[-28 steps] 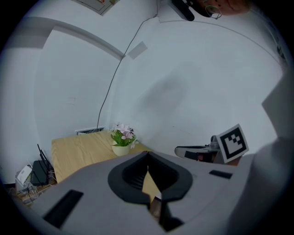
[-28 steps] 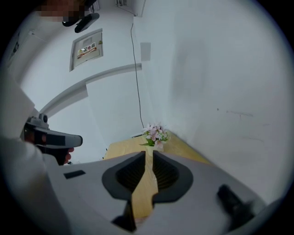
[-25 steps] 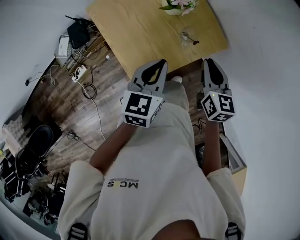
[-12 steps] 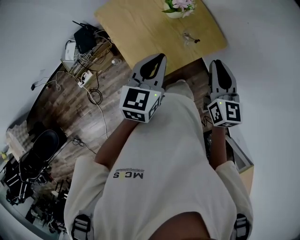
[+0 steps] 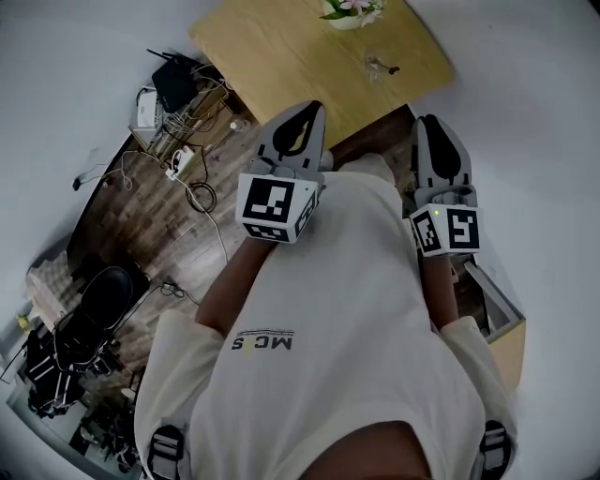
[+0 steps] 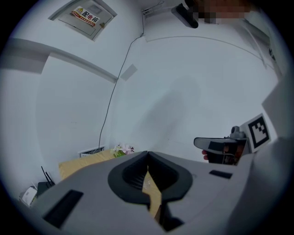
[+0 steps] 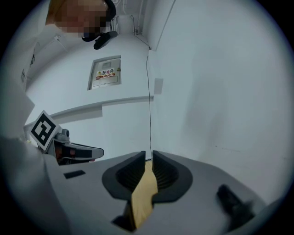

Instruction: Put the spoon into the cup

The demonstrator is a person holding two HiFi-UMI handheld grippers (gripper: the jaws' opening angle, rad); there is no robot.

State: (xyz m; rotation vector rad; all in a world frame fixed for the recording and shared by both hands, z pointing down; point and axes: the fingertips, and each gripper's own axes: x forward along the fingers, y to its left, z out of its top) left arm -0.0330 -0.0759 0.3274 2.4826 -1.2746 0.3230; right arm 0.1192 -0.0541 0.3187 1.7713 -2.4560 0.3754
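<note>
Two grippers showed in the head view, each with one marker cube, held out in front of a person in a cream shirt. The left gripper had its jaws together at the tips, with nothing between them; through the hollow behind the tips only a strip of table showed. The right gripper had its jaws all but together, a thin slit left between the tips, and it too held nothing. Both hung short of the table, the left one over its near edge, the right one over the floor just off its corner.

On the table stood three things: one clear cup near the right edge, one spoon right by it with a dark end pointing away, too small to tell whether the two touched, and one pot of pink and white flowers at the far edge. The cup and spoon were well apart from both grippers.

The table top was pale yellow wood. The floor was dark wood planks. Beside the table lay one black router, one white power strip and a tangle of cables. One black office chair stood lower left. One open wooden box sat at the right. The walls were white, and one panel with a red and yellow label hung on them
</note>
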